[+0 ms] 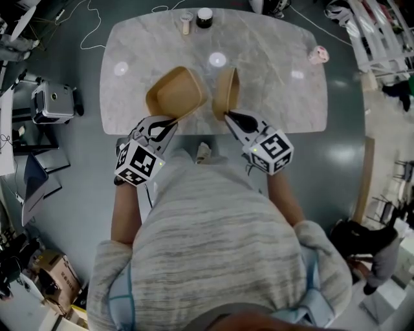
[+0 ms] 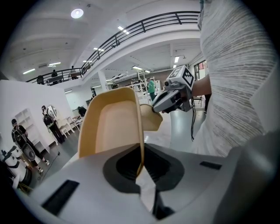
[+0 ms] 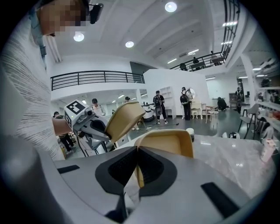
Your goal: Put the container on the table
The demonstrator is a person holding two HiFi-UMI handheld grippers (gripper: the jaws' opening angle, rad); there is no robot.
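Two tan paper containers hang over the near half of the marble table (image 1: pixel 278 97). My left gripper (image 1: pixel 169 121) is shut on the rim of the wider one (image 1: pixel 176 94), whose open side faces up and leftward. In the left gripper view that rim (image 2: pixel 111 124) runs down between the jaws (image 2: pixel 141 165). My right gripper (image 1: pixel 229 116) is shut on the second container (image 1: pixel 226 92), which stands on edge. In the right gripper view this container (image 3: pixel 168 142) rises from the jaws (image 3: pixel 138 168), with the left gripper (image 3: pixel 87 122) and its container (image 3: pixel 124 117) beyond.
Two small jars (image 1: pixel 187 22) (image 1: pixel 204 17) stand at the table's far edge, and a small pink thing (image 1: pixel 317 55) lies at its right end. A grey box (image 1: pixel 52 103) and cables lie on the floor to the left. My torso is close to the table's near edge.
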